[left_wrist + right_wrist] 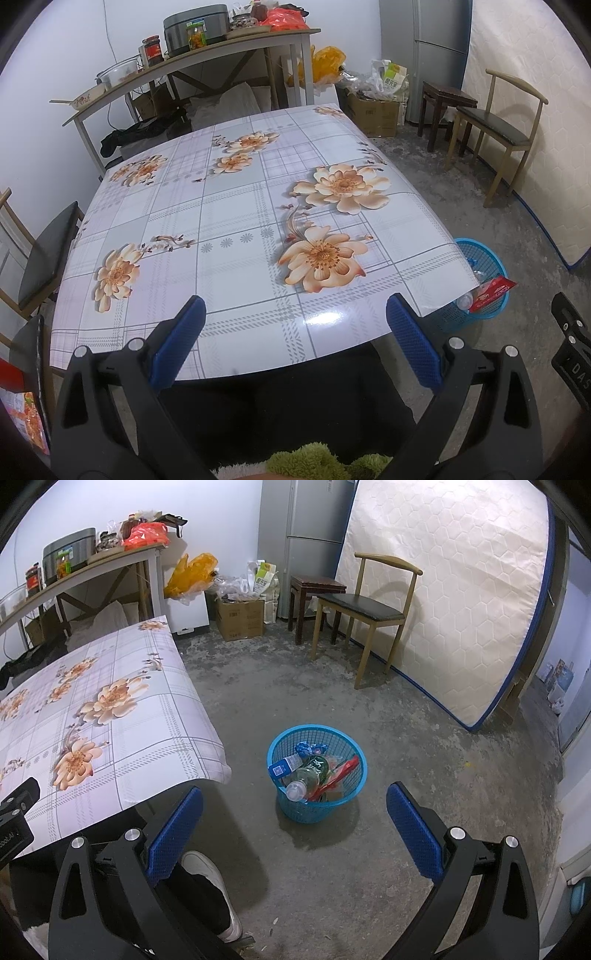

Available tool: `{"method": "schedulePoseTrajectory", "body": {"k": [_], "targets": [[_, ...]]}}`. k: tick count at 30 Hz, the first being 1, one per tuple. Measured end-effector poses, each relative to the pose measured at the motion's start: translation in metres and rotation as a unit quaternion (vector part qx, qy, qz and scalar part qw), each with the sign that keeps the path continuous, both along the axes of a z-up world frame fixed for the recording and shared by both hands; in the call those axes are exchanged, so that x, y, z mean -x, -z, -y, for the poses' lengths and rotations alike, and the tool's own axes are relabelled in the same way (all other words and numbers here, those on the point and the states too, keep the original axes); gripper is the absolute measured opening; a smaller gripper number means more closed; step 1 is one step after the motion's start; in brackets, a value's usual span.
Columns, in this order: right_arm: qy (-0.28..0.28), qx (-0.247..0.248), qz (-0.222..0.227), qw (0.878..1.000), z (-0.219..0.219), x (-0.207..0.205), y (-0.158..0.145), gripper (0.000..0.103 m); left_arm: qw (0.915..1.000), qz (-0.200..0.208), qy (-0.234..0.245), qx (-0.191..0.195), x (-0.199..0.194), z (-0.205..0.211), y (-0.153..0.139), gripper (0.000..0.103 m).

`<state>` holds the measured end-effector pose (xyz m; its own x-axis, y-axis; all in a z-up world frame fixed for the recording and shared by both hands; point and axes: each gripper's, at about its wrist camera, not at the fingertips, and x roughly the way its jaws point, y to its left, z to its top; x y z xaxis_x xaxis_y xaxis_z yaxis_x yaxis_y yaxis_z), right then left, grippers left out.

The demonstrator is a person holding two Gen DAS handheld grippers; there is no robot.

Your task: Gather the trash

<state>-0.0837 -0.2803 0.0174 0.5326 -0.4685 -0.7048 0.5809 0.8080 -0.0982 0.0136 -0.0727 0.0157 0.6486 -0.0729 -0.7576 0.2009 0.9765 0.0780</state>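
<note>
Worktop (236,206): pale lilac-white cloth with a grey plaid grid and peach-orange blossoms, the largest toward its right edge. Left gripper (293,332) and right gripper (294,823): black frames, blue textured pads on the jaws. Basket (347,797): bright blue mesh, holding a red wrapper (341,773), a clear bottle (301,781) with a blue label, and a dark green piece. Floor (406,746): mottled grey. Mattress (461,590): cream, hexagon-quilted, blue-edged. Chair (364,607): tan frame, black seat. Shelf bag (146,535): orange-red.
</note>
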Motion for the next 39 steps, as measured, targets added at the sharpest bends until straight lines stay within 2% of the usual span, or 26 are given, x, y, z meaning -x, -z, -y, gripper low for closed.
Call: {"method": "schedulePoseTrajectory", "body": {"k": [39], "targets": [[-0.001, -0.003, 0.005, 1.0, -0.0049, -0.0054, -0.0053, 0.097, 1.0, -0.001, 0.001, -0.003, 0.0006, -0.0004, 0.0015, 0.094]]}}
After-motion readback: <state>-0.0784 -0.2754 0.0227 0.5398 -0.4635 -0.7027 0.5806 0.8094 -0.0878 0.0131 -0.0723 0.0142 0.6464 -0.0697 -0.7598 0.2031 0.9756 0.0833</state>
